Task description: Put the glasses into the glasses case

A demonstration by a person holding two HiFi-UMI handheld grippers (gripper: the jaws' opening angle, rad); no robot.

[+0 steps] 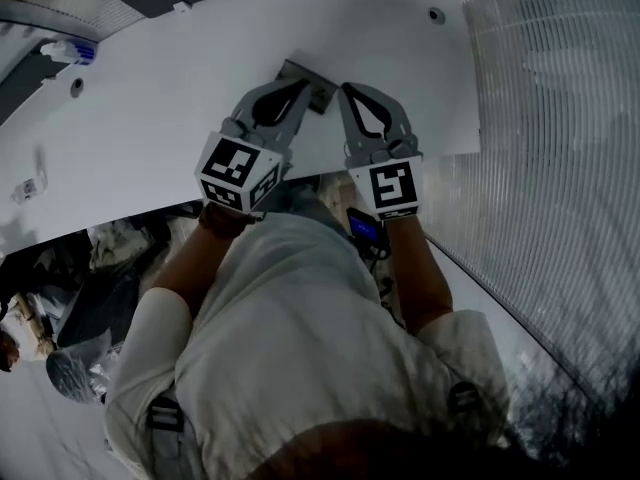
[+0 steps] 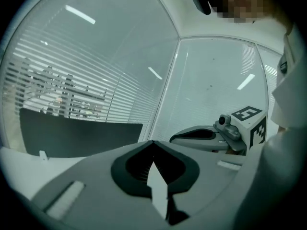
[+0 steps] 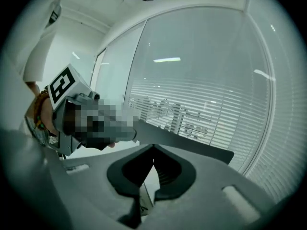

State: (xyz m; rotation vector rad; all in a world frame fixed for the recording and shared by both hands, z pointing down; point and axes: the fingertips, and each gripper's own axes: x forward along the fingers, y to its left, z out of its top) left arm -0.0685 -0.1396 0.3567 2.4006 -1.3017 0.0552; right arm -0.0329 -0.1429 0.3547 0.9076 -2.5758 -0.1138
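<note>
Hovering: two closed claws (image 1: 303, 82) (image 1: 345, 89), one table (image 1: 150, 98).

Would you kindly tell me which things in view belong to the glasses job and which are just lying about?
Job: left tongs, shut and empty; right tongs, shut and empty; grey flat object on the table, possibly the case. No glasses visible.
Lying about: blue-and-white item at the table's far corner; clutter below the table's edge.
</note>
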